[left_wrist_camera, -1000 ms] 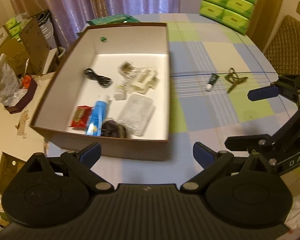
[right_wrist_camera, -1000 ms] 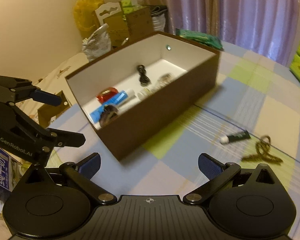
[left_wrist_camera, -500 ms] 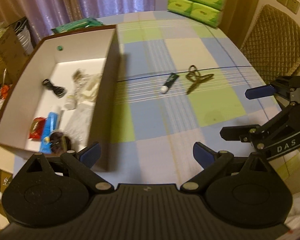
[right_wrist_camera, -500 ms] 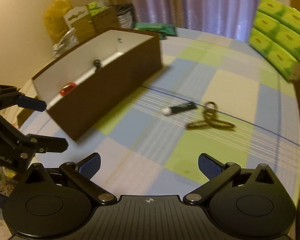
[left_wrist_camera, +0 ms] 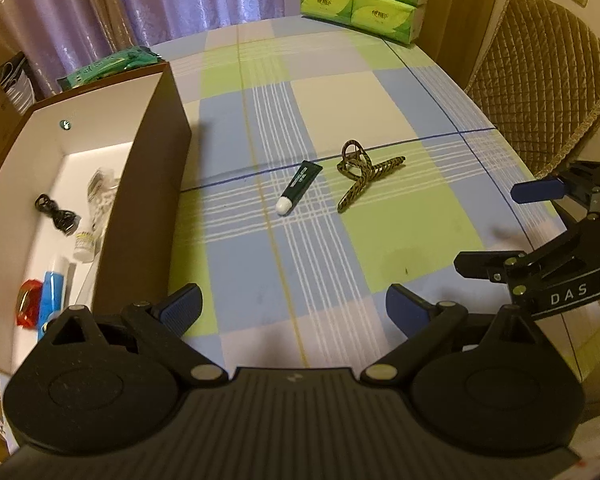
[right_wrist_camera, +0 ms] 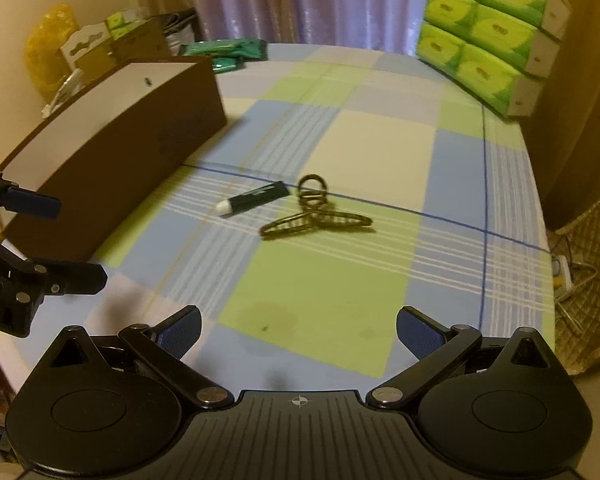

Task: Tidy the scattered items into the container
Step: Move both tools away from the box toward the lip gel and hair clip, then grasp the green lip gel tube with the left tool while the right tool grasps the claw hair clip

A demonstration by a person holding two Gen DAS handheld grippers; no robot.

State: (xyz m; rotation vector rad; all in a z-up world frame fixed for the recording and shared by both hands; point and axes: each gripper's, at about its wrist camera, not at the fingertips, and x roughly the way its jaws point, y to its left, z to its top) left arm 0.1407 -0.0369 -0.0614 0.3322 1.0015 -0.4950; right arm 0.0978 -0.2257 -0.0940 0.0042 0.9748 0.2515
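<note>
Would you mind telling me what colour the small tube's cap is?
White, on a dark green tube; the left wrist view shows it best.

White letters "DAS" stand on the right tongs (left_wrist_camera: 540, 236). The letters "t.AI", cut off at the edge, stand on the left tongs (right_wrist_camera: 48, 240).

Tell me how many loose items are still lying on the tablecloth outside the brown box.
2: a dark tube nearest the box, and a striped hair clip just beyond it. Nothing else loose shows.
</note>
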